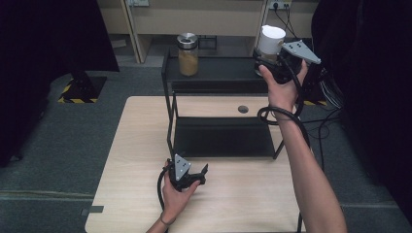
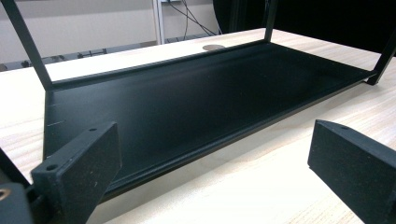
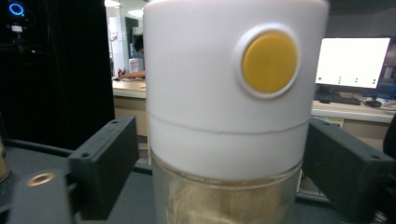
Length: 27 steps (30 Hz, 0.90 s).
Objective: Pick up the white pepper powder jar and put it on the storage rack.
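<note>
Up at the right end of the black rack's top shelf (image 1: 218, 73), holding the right gripper (image 1: 272, 60) around a white-lidded jar (image 1: 270, 41), its fingers (image 3: 105, 158) sitting spread on either side of the glass body with small gaps showing, not yet pinching. Showing a yellow round button (image 3: 270, 61) on the lid, tan grains below. Standing well apart at the left end of the same shelf, a metal-lidded jar (image 1: 188, 54) of tan contents. Down on the tabletop (image 1: 141, 145), resting the left gripper (image 1: 197, 177) just before the rack's lower shelf (image 2: 187, 102), fingers (image 2: 81, 168) spread wide, holding nothing
</note>
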Tool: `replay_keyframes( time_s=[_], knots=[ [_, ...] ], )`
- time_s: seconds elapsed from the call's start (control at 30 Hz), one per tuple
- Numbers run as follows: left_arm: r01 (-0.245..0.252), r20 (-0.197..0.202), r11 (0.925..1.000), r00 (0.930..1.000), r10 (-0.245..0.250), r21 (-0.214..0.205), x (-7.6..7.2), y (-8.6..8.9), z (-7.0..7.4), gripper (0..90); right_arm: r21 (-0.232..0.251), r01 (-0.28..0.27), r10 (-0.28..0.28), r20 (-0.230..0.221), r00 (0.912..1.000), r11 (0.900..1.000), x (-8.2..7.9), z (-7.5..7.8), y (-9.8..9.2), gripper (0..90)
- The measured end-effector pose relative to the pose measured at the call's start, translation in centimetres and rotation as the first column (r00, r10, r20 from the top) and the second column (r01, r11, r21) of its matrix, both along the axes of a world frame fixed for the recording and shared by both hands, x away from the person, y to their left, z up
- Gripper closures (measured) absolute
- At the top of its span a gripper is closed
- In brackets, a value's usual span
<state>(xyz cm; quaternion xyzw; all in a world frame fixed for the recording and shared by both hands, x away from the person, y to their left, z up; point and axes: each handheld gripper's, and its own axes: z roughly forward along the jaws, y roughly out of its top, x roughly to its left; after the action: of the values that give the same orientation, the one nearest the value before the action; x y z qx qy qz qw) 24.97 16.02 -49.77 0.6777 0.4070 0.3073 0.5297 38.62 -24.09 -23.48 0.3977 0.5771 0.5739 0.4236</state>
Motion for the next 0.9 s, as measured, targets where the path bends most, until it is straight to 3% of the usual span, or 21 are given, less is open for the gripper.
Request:
replay_keyframes(
  time_s=[0.9],
  knots=[
    [-0.002,0.003,1.0,1.0,0.002,0.001,-0.1,0.0,0.0,2.1,-0.028,-0.021,0.022,0.031,0.9993,0.9994,-2.4,-0.3,-1.3,6.9]
  ],
)
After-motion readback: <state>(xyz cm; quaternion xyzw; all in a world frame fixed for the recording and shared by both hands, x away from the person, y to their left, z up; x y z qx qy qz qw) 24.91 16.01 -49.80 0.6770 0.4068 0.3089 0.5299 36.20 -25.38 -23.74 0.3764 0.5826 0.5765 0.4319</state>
